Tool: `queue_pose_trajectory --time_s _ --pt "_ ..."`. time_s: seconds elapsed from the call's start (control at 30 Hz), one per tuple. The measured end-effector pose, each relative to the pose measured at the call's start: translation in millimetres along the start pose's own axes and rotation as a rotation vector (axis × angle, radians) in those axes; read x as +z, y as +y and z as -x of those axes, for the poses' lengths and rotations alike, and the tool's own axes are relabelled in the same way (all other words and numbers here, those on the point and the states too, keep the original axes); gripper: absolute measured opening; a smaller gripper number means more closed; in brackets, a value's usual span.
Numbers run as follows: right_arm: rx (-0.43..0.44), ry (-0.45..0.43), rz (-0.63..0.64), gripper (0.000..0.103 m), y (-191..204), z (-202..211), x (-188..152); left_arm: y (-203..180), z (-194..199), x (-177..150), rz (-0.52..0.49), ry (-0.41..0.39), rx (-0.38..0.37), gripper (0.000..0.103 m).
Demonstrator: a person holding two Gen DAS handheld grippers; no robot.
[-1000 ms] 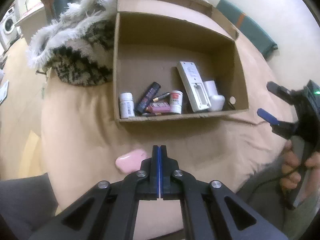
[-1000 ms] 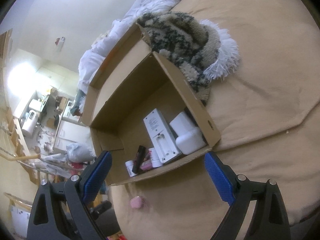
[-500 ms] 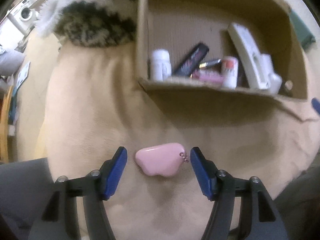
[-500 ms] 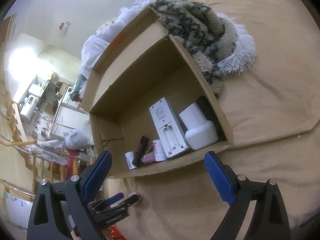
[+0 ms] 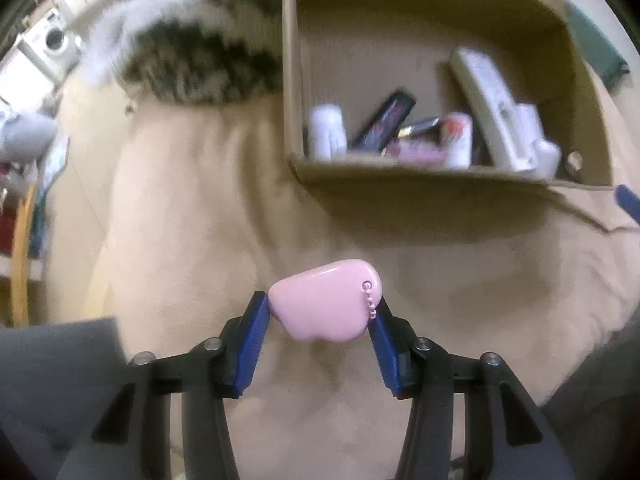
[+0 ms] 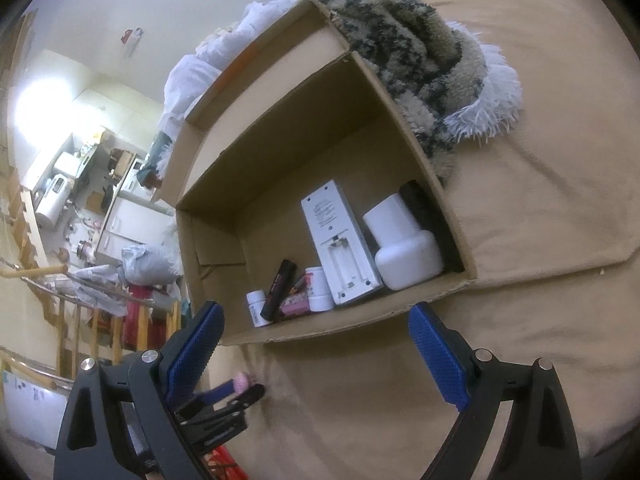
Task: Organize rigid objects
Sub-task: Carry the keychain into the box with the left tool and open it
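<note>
A pink heart-shaped case (image 5: 324, 300) with a small bead chain lies on the tan bedcover in front of a cardboard box (image 5: 400, 172). My left gripper (image 5: 320, 314) points down over it, its jaws closing, and both blue pads touch the case's sides. In the right wrist view the left gripper (image 6: 236, 390) shows low at the left with a bit of the pink case (image 6: 241, 381). My right gripper (image 6: 316, 344) stands open with nothing between its fingers, facing the cardboard box (image 6: 360, 322). Inside lie a white remote (image 6: 340, 240), a white bottle (image 6: 404, 248), a black tube and small jars.
A fuzzy patterned blanket (image 6: 420, 52) lies against the box's side, also seen as the blanket (image 5: 192, 68) at the back left. Grey cloth (image 5: 48, 360) covers the near left corner. White bedding (image 6: 208, 64) is piled behind the box. A cluttered room lies beyond the bed's left edge.
My left gripper went from shut to open, came down around the pink case, then closed in until its pads met it. The right gripper stayed open and shifted slightly.
</note>
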State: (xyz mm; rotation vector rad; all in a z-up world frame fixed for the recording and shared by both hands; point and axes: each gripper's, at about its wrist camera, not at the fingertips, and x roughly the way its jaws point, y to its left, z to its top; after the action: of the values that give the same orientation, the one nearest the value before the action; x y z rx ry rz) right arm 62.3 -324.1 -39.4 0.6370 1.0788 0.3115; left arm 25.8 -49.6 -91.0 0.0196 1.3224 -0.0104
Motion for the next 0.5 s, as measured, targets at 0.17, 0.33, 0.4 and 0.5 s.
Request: queue_pose_trajectory --time_s 0.17,0.33,0.4,0.5 --pt "0.021 0.001 -0.006 0.099 6 -5 0 -8 47 6 -0.004 -0.139 -0.004 0.046" --pt "0.033 0.005 0.003 0.099 15 -14 3 -7 77 37 0.019 -0.227 -0.028 0.046" --pt "0.022 0.011 0.018 0.099 19 -18 4 -6 83 44 0.013 -0.259 -0.044 0.046" --pt "0.002 0.014 0.05 0.099 24 -21 5 -3 86 63 0.011 -0.31 -0.055 0.046"
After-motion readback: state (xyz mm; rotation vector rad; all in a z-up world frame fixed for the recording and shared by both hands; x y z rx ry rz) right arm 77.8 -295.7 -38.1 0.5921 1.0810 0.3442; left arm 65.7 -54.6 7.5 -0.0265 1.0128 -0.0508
